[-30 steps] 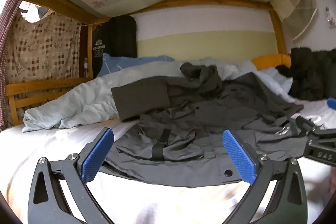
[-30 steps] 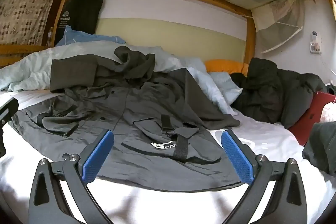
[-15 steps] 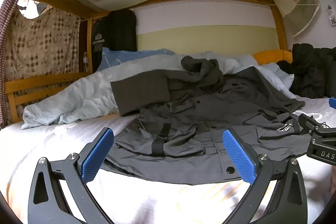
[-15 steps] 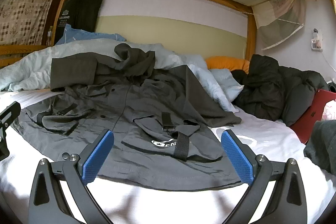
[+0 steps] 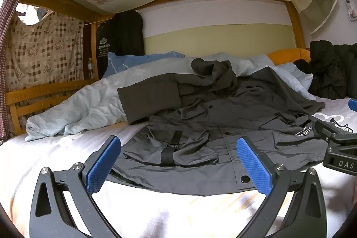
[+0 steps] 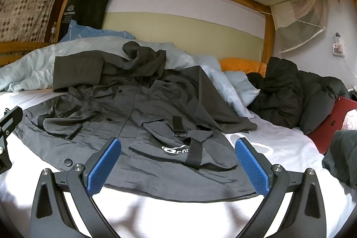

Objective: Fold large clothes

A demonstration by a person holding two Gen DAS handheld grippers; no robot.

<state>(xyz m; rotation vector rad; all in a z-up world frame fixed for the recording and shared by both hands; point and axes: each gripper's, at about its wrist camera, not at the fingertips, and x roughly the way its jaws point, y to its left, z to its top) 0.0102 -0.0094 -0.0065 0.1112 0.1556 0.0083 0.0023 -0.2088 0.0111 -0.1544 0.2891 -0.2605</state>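
A large dark grey jacket (image 5: 200, 131) lies spread front-up on the white bed sheet (image 5: 55, 153), hem toward me, hood bunched at the far end. It also shows in the right wrist view (image 6: 138, 117). My left gripper (image 5: 178, 165) is open and empty, just above the hem's left half. My right gripper (image 6: 177, 167) is open and empty over the hem's right half, near the pocket with a white logo (image 6: 176, 150). The right gripper's body shows at the right edge of the left wrist view (image 5: 334, 148).
A light blue duvet (image 5: 84, 104) lies bunched behind the jacket. A black puffy coat (image 6: 290, 95) and a red laptop (image 6: 330, 124) lie at the right. An orange pillow (image 6: 243, 65) and wooden bunk frame (image 5: 33, 95) border the bed.
Both grippers have moved slightly closer to the jacket's hem and tilted up a little. Both stay open.
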